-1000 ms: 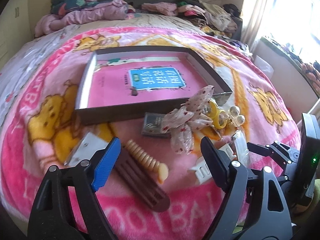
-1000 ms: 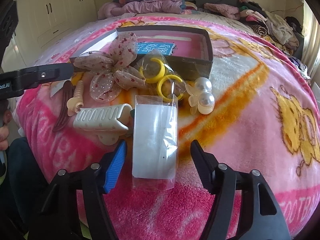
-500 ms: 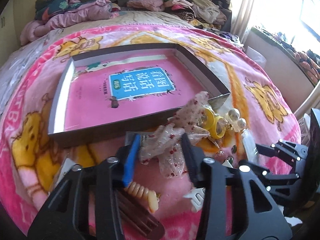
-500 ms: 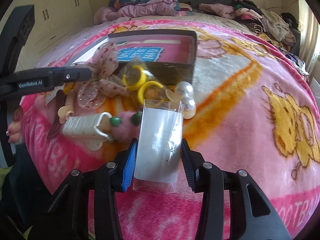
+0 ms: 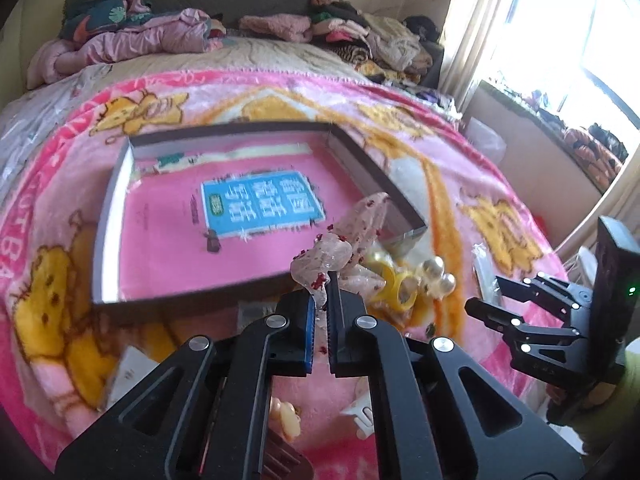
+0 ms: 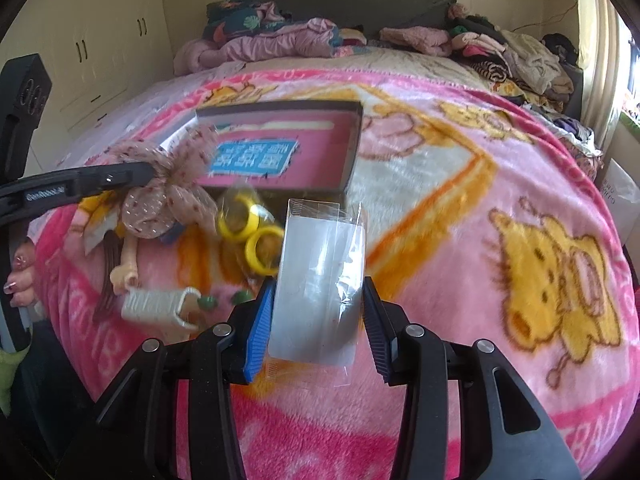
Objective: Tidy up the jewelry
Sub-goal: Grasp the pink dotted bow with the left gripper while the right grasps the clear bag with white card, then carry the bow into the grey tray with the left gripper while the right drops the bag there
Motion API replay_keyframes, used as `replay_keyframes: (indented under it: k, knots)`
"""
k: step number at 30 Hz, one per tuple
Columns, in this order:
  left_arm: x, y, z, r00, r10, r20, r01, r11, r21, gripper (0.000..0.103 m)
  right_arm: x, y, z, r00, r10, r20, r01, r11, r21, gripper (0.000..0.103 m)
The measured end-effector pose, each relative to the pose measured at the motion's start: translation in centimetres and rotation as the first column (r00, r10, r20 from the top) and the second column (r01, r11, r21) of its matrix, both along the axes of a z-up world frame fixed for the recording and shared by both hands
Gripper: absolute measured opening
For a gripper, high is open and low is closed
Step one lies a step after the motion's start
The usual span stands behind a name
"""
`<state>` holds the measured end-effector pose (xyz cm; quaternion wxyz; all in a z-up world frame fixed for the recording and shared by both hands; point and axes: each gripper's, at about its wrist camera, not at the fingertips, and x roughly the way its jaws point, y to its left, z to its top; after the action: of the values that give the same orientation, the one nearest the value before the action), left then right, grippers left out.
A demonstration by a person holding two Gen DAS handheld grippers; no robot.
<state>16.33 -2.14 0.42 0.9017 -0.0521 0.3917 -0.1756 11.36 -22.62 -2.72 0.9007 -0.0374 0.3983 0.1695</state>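
Observation:
My left gripper (image 5: 323,300) is shut on a sheer pink bow with red dots (image 5: 344,240), held just above the pink blanket at the near edge of a shallow grey box (image 5: 116,200). The box has a pink book lying in it. In the right wrist view the bow (image 6: 168,196) hangs from the left gripper's tip (image 6: 148,174). My right gripper (image 6: 318,292) is shut on a clear plastic packet with a white card (image 6: 320,280), raised off the blanket in front of the box (image 6: 352,148).
Two yellow rings in a clear bag (image 6: 248,232), pearl beads (image 5: 438,272), a white claw clip (image 6: 160,304), a brown comb clip (image 6: 108,272) and green beads (image 6: 208,301) lie on the blanket. Clothes are piled at the bed's head (image 5: 160,36). A person's hand (image 6: 20,284) grips the left tool.
The left gripper moved forward from the brown clip to the bow, closed on it and lifted it. The right gripper closed on the clear packet and raised it.

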Motion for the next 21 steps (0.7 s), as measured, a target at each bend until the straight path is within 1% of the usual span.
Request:
replay_keyframes:
  k: [5,11,15,21]
  knots:
    - [0.9,2.1,1.8,0.998,0.045,0.043,-0.044,0.999,-0.025,0.001,0.8,0.3,1.3,1.000,-0.007,0.031,0.007,1.000,0.000,0.041]
    - [2.2,5.0,2.6,0.991,0.115,0.072,-0.112,0.993,-0.048,0.001,2.4,0.8,2.8,0.997,-0.016,0.073,0.015,1.000,0.004,0.041]
    - [2.9,6.0,2.3,0.986,0.141,0.084,-0.138,0.990,-0.041,0.001,4.0,1.5,3.6,0.996,-0.009,0.088,0.008,1.000,0.017,0.041]
    - [4.5,6.9,0.9,0.985,0.158,0.075,-0.156,0.987,-0.030,0.001,6.8,3.0,4.3,0.994,0.002,0.105,-0.004,1.000,0.024,0.041]
